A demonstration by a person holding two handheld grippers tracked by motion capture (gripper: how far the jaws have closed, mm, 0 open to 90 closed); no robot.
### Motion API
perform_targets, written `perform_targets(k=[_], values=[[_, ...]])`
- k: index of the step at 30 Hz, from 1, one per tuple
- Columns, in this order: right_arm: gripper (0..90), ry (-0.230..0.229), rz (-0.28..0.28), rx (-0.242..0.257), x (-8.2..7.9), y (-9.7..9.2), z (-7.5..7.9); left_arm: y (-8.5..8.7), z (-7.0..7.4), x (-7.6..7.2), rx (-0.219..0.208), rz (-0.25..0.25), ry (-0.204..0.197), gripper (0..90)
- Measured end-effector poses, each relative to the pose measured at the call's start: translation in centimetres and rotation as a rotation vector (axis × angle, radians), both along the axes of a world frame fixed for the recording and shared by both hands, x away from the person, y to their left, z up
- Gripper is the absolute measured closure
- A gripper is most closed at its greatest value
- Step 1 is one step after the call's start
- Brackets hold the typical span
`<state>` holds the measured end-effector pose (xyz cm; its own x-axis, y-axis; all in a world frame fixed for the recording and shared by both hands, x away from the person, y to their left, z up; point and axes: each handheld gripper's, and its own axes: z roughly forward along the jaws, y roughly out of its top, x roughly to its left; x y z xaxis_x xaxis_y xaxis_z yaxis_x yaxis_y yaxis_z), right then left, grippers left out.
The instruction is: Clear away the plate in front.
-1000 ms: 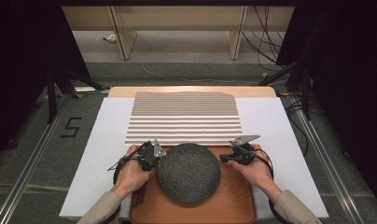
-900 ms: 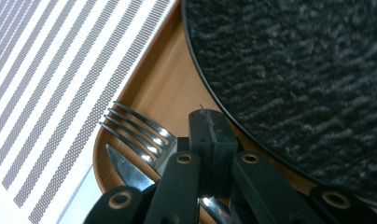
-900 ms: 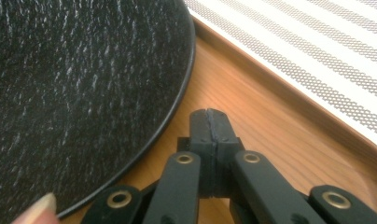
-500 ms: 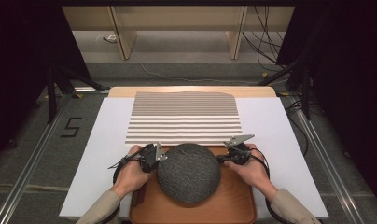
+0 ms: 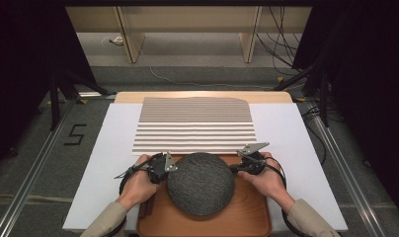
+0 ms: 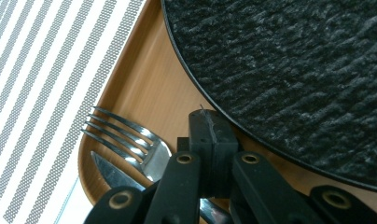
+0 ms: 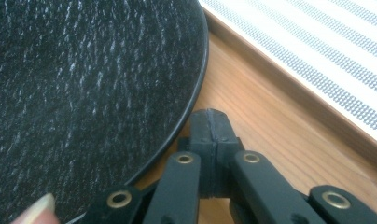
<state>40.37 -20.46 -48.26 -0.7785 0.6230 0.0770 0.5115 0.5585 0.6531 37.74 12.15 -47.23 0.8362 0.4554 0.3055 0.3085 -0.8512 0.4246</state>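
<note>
Two grippers sat at either side of a round dark textured plate (image 5: 201,183) that rested on a wooden tray (image 5: 247,219) at the near edge of the table. The left gripper (image 6: 210,128) had its jaws pressed together on nothing, its tip just beside the plate's rim, over the tray. A fork (image 6: 130,140) and a knife (image 6: 109,172) lay on the tray beside it. The right gripper (image 7: 213,126) was likewise clenched empty, its tip just beside the opposite rim. Beyond the tray lay a striped placemat (image 5: 193,124) on the white table cover (image 5: 108,148).
</note>
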Motion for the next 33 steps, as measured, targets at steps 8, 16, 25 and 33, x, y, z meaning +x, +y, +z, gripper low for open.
perform_targets(k=[8, 16, 25, 33], values=[[90.0, 0.02, 0.012, 0.002, -0.5, -0.2, 0.1, -0.2, 0.0, -0.5, -0.007, -0.024, 0.008, 90.0], [90.0, 0.025, 0.023, 0.002, -1.0, -0.1, 0.1, -0.4, 0.0, -1.0, 0.004, -0.03, -0.003, 90.0], [88.2, -0.018, 0.0, 0.025, -1.3, -0.4, 0.5, -0.1, 0.9, -1.2, -0.013, 0.0, -0.074, 89.9], [74.5, -0.108, -0.048, 0.076, -1.5, -2.0, 1.3, 1.4, 1.7, -1.4, -0.144, 0.038, -0.099, 72.2]])
